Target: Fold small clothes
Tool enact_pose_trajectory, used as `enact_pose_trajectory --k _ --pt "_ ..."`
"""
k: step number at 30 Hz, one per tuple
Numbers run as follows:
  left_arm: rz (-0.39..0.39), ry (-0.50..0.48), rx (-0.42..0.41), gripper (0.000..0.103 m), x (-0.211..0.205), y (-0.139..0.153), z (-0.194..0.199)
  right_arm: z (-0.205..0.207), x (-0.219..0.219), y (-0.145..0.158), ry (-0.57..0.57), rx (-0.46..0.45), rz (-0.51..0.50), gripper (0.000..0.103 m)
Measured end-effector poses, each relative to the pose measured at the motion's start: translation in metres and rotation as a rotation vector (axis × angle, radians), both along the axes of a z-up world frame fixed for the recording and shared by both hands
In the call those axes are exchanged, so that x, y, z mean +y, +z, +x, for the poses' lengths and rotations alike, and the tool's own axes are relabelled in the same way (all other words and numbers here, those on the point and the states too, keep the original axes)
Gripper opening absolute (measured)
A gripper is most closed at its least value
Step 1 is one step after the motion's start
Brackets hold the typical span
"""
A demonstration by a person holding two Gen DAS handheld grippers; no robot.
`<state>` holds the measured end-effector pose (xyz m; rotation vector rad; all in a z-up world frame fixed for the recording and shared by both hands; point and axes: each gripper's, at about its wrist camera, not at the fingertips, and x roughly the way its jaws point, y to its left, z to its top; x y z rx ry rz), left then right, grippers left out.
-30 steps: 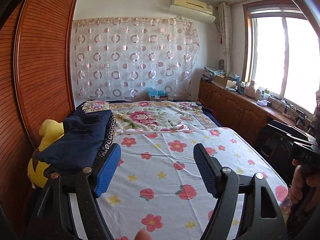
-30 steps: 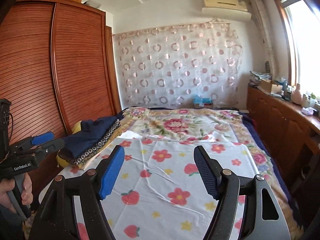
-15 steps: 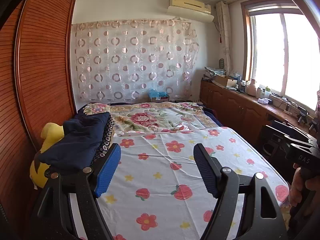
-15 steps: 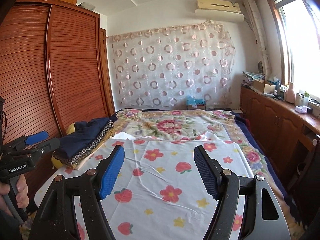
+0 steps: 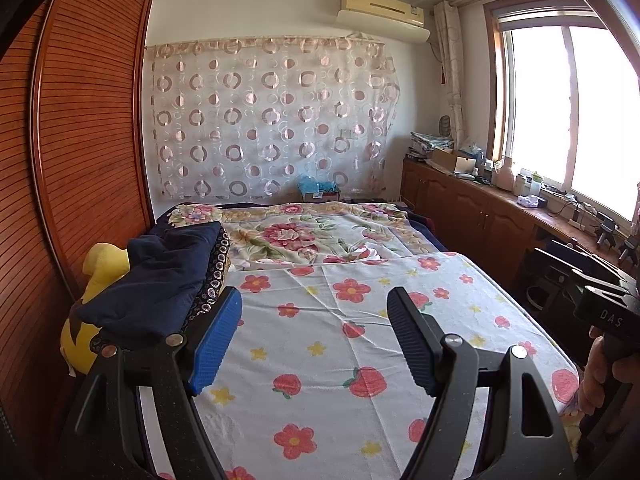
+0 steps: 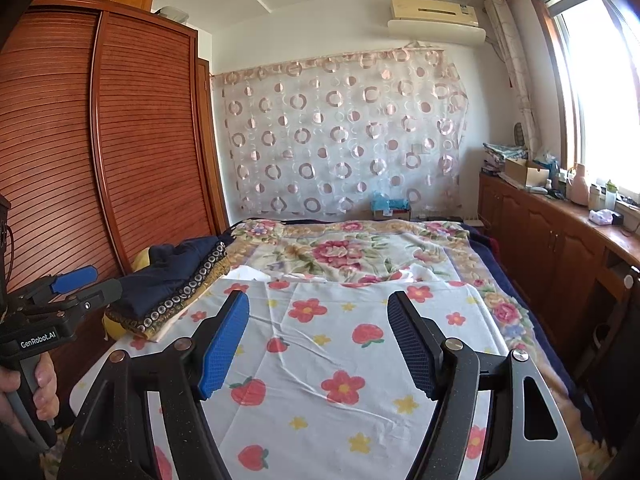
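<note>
Both hand-held grippers, left point(image 5: 314, 340) and right point(image 6: 318, 344), gape wide over the creased floral sheet point(image 5: 340, 360).

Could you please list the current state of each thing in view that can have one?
left hand-held gripper: open, holding nothing.
right hand-held gripper: open, holding nothing.
navy garment: lying loosely on top of the pile, untouched.
clothes pile: stacked at the bed's left edge.
strawberry sheet: spread flat, lightly creased.
wardrobe doors: shut.
air conditioner: cannot tell if running.
</note>
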<state>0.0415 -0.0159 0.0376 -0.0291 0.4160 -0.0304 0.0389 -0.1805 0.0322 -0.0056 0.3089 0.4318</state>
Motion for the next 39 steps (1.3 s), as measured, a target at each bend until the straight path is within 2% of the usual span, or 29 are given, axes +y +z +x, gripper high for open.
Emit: enact_pose_trajectory --k 20,39 --pt "0.001 -0.001 0.001 0.076 0.000 -0.001 0.000 0.007 -0.025 0.004 0.009 -0.002 -0.004 0.074" --pt "0.004 -0.002 -0.001 0.076 0.000 -0.002 0.000 0.008 -0.031 0.004 0.013 -0.003 -0.004 0.074"
